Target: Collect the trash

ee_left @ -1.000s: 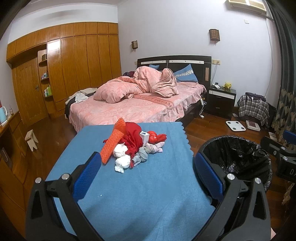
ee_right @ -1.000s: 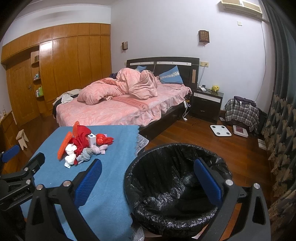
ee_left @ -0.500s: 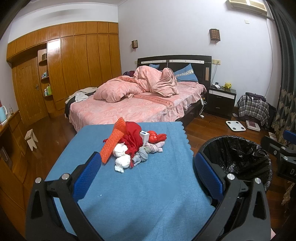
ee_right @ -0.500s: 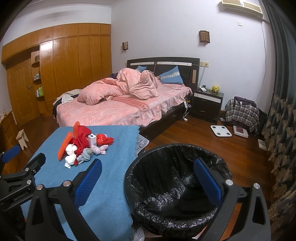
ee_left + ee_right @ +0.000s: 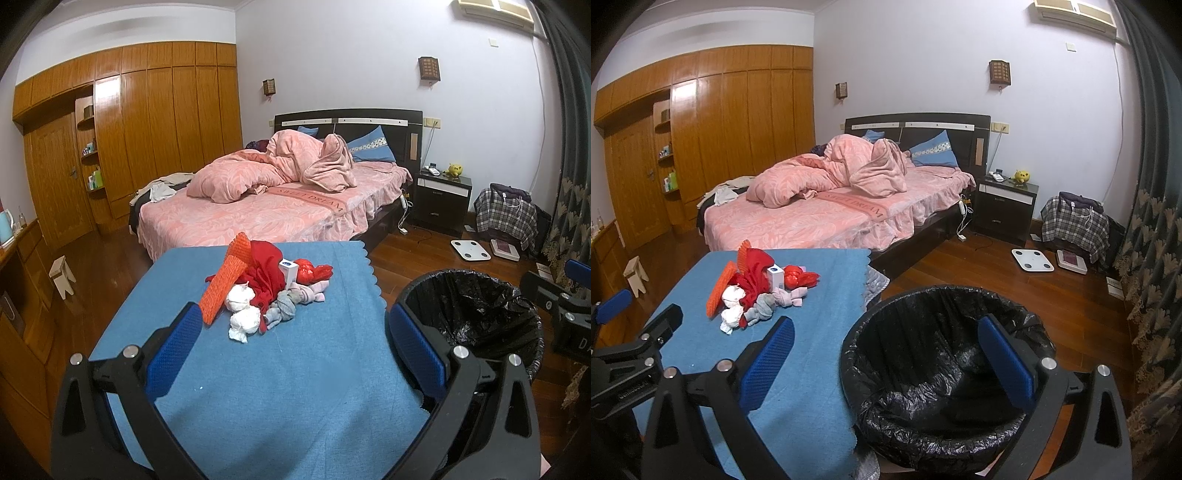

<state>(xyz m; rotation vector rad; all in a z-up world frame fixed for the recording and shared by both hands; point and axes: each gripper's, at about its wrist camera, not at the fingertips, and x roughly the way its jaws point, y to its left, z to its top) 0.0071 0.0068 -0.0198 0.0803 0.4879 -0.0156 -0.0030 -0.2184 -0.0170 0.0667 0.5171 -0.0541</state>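
Trash pile (image 5: 266, 288): at my twelve o'clock on the blue cloth (image 5: 295, 387).
Left gripper (image 5: 295, 343): wide, empty; I take one outer piece.
Right gripper (image 5: 886, 358): wide, empty.
Bin (image 5: 945, 376): at three o'clock.

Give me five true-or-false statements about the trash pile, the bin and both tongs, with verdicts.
1. The trash pile lies on the blue tablecloth. True.
2. The left tongs grip the orange foam net. False: they are open and empty, short of the pile.
3. The bin has a black liner. True.
4. The white box lies in the bin. False: it stands in the pile.
5. The right tongs are shut. False: open, before the bin.
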